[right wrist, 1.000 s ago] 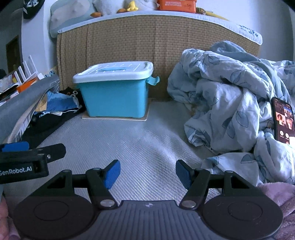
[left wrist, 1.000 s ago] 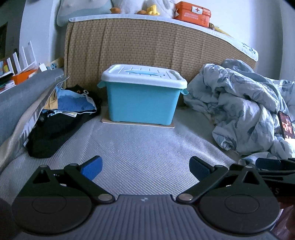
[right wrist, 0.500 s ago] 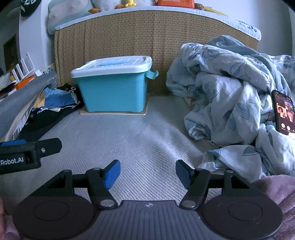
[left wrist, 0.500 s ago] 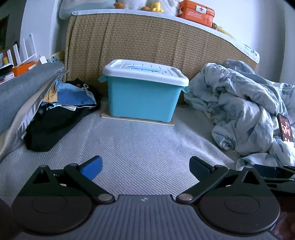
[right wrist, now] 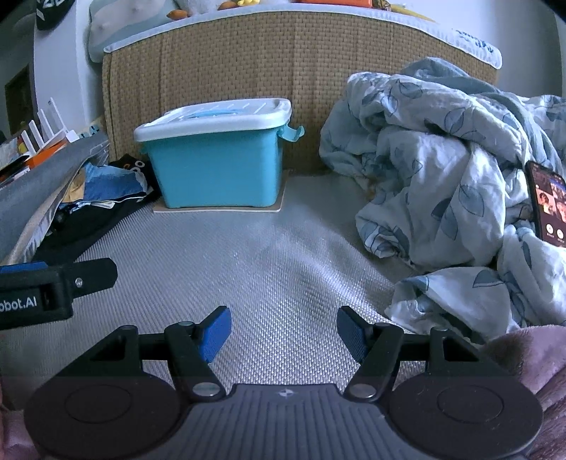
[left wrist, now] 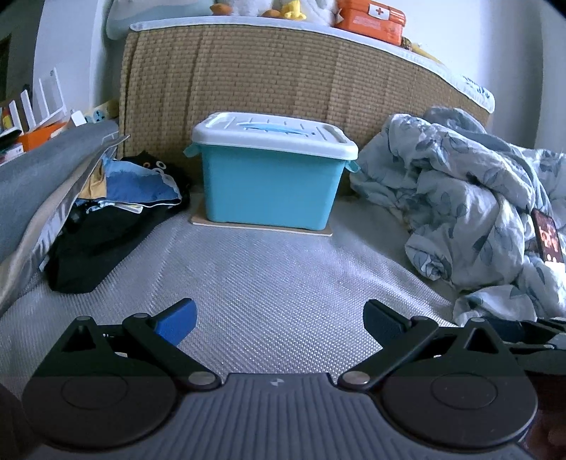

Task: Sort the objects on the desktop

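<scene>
Left gripper (left wrist: pixel 279 323) wide open, empty; right gripper (right wrist: pixel 283 331) also spread wide, nothing held. Since a second ago both have moved forward over the woven mat (left wrist: pixel 283 283): the storage box (left wrist: pixel 272 184) looks nearer and the headboard shelf sits higher in frame, jaws unchanged. Probably an approach toward the box, no sorting begun. Box sits at the mat's far end on a thin board, against the wicker headboard (left wrist: pixel 283 78), lid (left wrist: pixel 274 132) on.

Counts: one blue box, one white lid, one crumpled quilt (right wrist: pixel 442 159), one phone (right wrist: pixel 546 205) on it, one clothes pile (left wrist: pixel 116 205), one orange first-aid case (left wrist: pixel 369 19).
</scene>
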Demonstrator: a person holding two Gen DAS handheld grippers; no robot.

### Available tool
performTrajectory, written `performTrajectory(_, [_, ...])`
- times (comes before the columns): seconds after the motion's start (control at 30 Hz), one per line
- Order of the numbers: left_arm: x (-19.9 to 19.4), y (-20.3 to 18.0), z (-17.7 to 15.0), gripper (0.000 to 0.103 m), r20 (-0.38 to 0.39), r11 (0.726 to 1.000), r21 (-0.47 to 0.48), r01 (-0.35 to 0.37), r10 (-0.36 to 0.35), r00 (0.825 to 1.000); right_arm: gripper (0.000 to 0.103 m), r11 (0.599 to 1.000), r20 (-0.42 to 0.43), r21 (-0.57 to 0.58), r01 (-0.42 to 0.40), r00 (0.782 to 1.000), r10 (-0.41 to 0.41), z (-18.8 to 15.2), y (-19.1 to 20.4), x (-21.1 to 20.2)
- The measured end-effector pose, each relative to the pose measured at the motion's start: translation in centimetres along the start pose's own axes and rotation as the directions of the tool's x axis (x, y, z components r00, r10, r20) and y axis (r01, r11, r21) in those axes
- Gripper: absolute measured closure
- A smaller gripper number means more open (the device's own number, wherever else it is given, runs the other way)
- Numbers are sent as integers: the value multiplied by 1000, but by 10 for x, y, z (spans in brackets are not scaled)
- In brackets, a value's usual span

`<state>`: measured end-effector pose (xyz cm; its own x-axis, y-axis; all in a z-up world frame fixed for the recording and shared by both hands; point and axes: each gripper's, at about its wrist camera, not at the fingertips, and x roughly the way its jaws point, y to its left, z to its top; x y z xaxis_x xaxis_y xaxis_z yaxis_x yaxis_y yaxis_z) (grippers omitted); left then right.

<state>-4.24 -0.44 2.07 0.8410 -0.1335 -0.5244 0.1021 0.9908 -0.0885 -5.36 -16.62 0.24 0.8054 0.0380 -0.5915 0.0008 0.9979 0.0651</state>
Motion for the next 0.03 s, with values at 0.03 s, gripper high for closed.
performTrajectory(0.03, [0,0,0,0,-1,1000,3,-2,2,1000,33,1000,-2,2,0,1000,0,0,0,1])
